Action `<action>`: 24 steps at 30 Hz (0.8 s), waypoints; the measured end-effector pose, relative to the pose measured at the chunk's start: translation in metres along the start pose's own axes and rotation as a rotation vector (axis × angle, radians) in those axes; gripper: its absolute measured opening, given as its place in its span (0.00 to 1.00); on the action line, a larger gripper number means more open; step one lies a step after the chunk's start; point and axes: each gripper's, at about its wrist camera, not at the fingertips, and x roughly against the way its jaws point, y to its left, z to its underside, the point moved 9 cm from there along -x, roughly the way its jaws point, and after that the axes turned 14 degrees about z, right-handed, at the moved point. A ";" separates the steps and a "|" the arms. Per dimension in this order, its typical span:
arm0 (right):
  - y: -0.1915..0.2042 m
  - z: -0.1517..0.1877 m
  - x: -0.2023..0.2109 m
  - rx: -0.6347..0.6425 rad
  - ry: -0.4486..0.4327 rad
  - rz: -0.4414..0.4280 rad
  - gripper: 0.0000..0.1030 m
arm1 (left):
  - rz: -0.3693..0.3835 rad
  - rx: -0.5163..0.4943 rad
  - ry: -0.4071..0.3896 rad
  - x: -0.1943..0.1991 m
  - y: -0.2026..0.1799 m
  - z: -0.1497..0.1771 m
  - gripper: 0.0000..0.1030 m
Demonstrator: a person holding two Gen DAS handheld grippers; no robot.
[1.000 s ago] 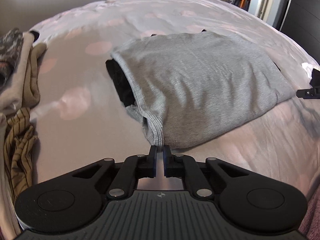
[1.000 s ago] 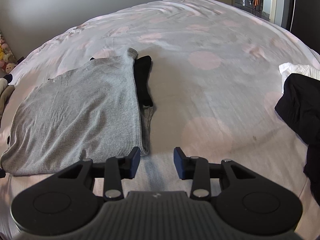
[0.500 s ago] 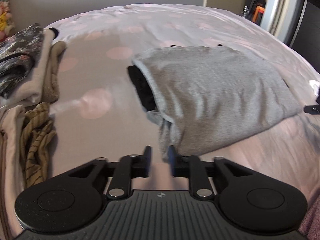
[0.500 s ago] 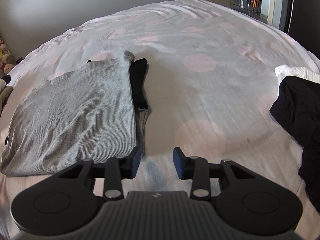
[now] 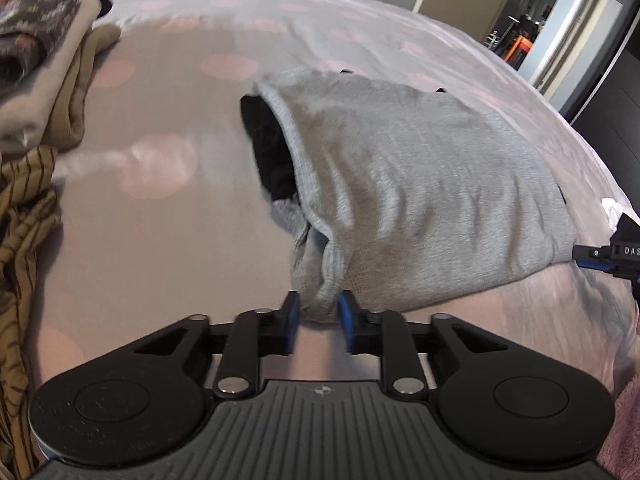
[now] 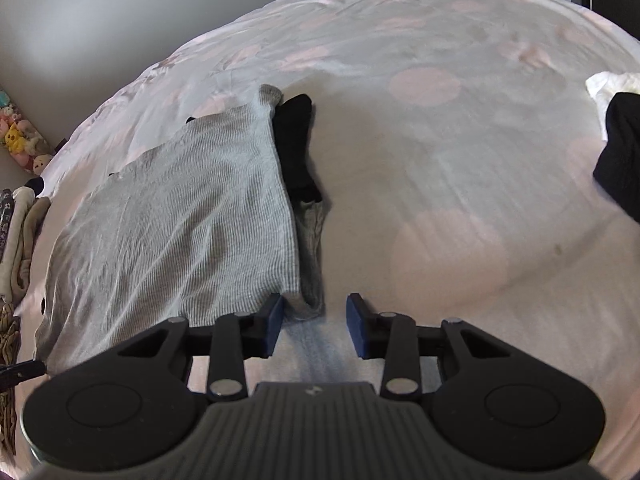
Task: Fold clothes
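Observation:
A grey knit top (image 5: 420, 184) lies folded flat on the pink-spotted bed cover (image 5: 168, 240), with a black part (image 5: 272, 152) sticking out from under its left edge. My left gripper (image 5: 319, 316) is at the top's near left corner; its jaws are closing and the bunched corner fills the gap between the pads. In the right wrist view the same top (image 6: 180, 216) lies to the left, with the black part (image 6: 296, 140) along its right edge. My right gripper (image 6: 315, 320) is at the near right corner. Its jaws are closing; the cloth tip lies between them, by the left pad, unpressed.
Folded clothes (image 5: 36, 72) and a brown striped garment (image 5: 20, 208) are stacked at the left edge of the bed. A black garment (image 6: 620, 164) and a white cloth (image 6: 612, 84) lie at the right. Plush toys (image 6: 22, 140) sit by the wall. A doorway (image 5: 540, 20) lies beyond the bed.
The left gripper opened, moved forward over the top's near corner and narrowed around it, rolling as it went. The right gripper's jaws narrowed slightly around the other corner.

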 end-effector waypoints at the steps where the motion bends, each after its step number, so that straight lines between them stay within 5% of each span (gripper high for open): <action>1: 0.001 0.001 -0.001 -0.001 0.004 -0.010 0.16 | 0.004 0.024 -0.004 0.001 0.003 0.001 0.10; 14: -0.019 0.004 0.011 -0.065 0.018 0.067 0.09 | -0.014 0.201 0.040 0.011 0.019 0.017 0.07; 17: -0.031 0.003 0.013 -0.127 0.020 0.082 0.17 | -0.018 0.220 -0.021 0.023 0.020 0.013 0.28; 19: -0.037 0.000 0.017 -0.190 0.010 0.041 0.37 | -0.006 0.229 -0.078 0.032 0.018 0.006 0.44; 20: -0.038 -0.001 0.019 -0.214 0.004 0.019 0.38 | 0.006 0.233 -0.101 0.033 0.017 0.004 0.48; 24: -0.024 -0.001 0.015 -0.191 0.015 -0.015 0.42 | 0.009 0.221 -0.098 0.024 0.011 0.002 0.49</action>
